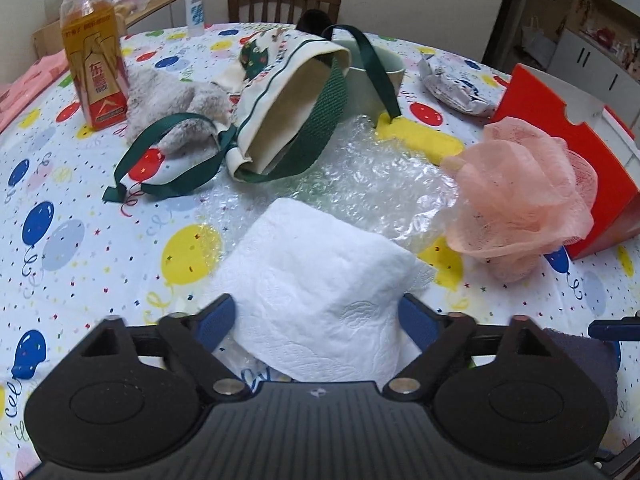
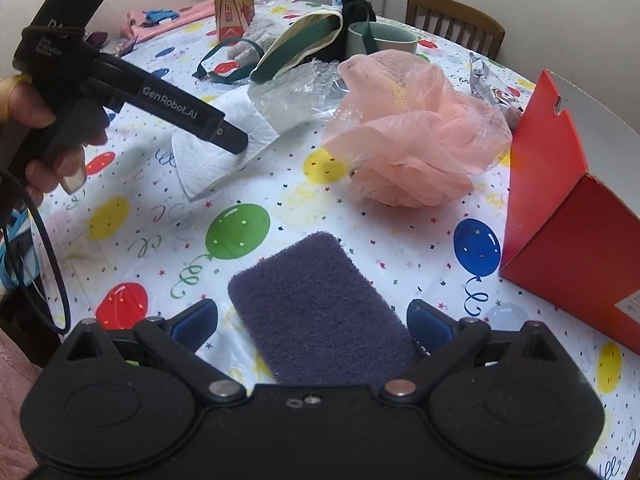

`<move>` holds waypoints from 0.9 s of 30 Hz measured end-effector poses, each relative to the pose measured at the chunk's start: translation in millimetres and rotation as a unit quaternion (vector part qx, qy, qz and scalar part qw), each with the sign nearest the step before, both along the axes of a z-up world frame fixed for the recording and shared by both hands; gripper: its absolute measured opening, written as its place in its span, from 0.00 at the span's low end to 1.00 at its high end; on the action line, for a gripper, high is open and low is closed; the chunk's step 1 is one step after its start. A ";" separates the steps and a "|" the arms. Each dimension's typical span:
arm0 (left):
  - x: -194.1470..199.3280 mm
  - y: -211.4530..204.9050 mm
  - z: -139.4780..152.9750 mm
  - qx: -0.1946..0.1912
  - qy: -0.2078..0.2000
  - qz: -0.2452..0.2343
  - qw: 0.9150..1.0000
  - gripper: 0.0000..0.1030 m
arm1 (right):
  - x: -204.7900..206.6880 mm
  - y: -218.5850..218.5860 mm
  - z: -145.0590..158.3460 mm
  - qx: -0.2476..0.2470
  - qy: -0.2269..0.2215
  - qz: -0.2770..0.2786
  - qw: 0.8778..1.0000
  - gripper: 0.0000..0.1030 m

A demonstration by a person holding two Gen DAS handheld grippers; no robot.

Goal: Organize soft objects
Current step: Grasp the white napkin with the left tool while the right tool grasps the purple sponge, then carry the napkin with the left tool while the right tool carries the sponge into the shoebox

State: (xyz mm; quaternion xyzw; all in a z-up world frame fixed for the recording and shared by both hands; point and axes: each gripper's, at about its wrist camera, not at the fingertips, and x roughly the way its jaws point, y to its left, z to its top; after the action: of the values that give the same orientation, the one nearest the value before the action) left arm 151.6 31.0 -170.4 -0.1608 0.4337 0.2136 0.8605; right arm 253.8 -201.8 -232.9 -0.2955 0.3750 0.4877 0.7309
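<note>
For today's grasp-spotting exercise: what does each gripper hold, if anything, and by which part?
The left gripper grips the white paper towel by its near end, lifted. The right gripper's fingers flank the purple pad without touching; nothing held.

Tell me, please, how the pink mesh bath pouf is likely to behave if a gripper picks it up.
The pink mesh bath pouf looks airy, so it is probably very light. Its loose gathered ruffles would likely squash between fingers rather than resist. The netting might snag or unfold.
</note>
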 end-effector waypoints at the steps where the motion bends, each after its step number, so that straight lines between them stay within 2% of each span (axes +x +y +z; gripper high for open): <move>1: -0.9 1.8 -0.5 -0.005 0.001 0.006 1.000 0.69 | -0.1 0.3 -0.8 -0.004 -0.003 0.002 1.000 0.96; 7: -6.5 5.9 2.7 -0.018 -0.005 0.014 1.000 0.47 | -0.7 2.6 -4.0 -0.016 -0.017 0.002 1.000 0.90; 11: -13.8 4.5 8.1 -0.018 -0.008 0.005 1.000 0.41 | -2.3 3.4 -3.3 -0.019 -0.024 -0.003 1.000 0.88; 13: -17.8 5.6 7.9 -0.025 -0.008 0.001 1.000 0.32 | -3.6 3.5 -3.0 -0.020 -0.024 -0.008 0.999 0.88; 15: -22.0 7.5 7.1 -0.036 -0.007 -0.001 0.999 0.29 | -5.4 3.4 -3.0 -0.024 -0.026 -0.012 0.999 0.87; 17: -27.0 8.4 7.8 -0.042 -0.008 -0.007 0.999 0.21 | -8.1 3.0 -1.9 -0.025 -0.026 -0.015 0.999 0.87; 22: -40.4 8.3 14.4 -0.052 -0.009 -0.027 0.998 0.14 | -15.1 1.0 2.0 -0.020 -0.032 -0.036 0.999 0.86; 27: -49.7 4.9 29.5 -0.059 -0.023 -0.055 0.996 0.10 | -16.4 -6.2 12.5 0.001 -0.019 -0.078 0.997 0.86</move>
State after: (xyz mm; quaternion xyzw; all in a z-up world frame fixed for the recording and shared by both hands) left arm 101.8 35.8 -140.9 -0.1924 0.4342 0.1361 0.8694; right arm 237.3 -208.0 -220.5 -0.2740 0.3822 0.4239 0.7740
